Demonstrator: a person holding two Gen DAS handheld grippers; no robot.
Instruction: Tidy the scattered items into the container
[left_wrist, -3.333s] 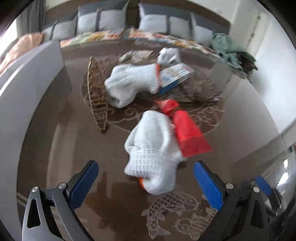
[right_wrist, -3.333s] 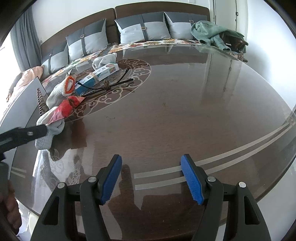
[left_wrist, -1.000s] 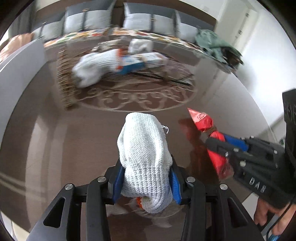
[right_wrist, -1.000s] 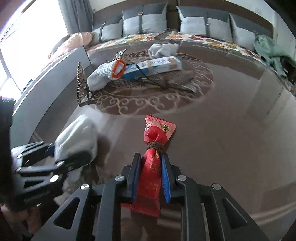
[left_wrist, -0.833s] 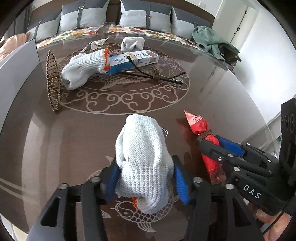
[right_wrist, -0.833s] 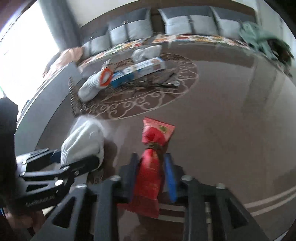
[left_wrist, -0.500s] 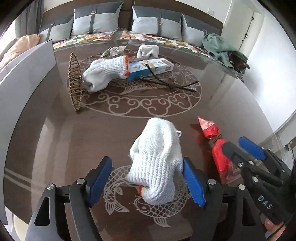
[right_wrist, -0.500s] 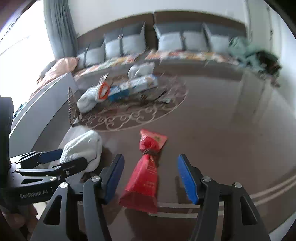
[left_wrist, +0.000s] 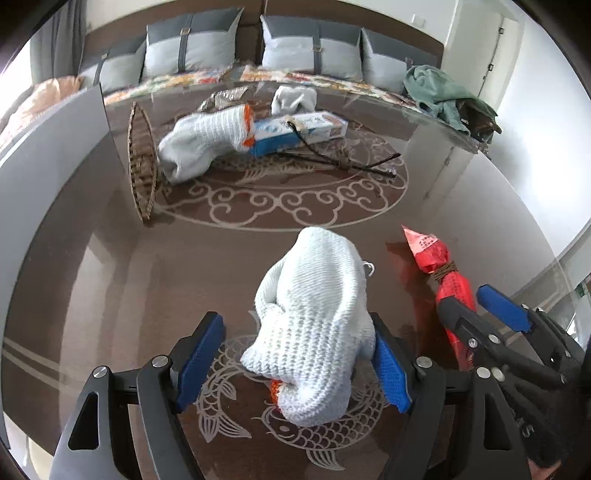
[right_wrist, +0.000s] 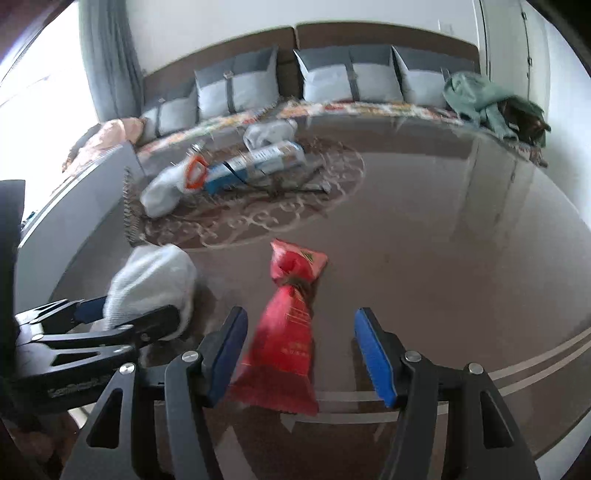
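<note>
The white knit glove (left_wrist: 314, 325) sits on the table (left_wrist: 92, 280) between the pads of the left claw (left_wrist: 295, 363), whose jaws are opening. The far pad is still right against the knit and the near one is clear, so it's not gripped. It looks soft, light and floppy, so I'd pinch it across the thick bunched middle, not the loose cuff.

The red packet (right_wrist: 286, 325) lies flat on the table between the pads of the right claw (right_wrist: 299, 356), which stands wide apart and isn't touching it. It's crinkly film tied off near the top with brown string, probably light and a bit slippery. The knotted neck or the fuller body looks like the best hold.

Count: two knit gloves, counting the orange-cuffed glove (left_wrist: 203, 142) farther back, plus one small white cloth bundle (left_wrist: 293, 99), one red packet, one blue-and-white box (left_wrist: 299, 131), one bundle of twigs (left_wrist: 343, 160) and one wicker basket (left_wrist: 141, 162) on its side.
</note>
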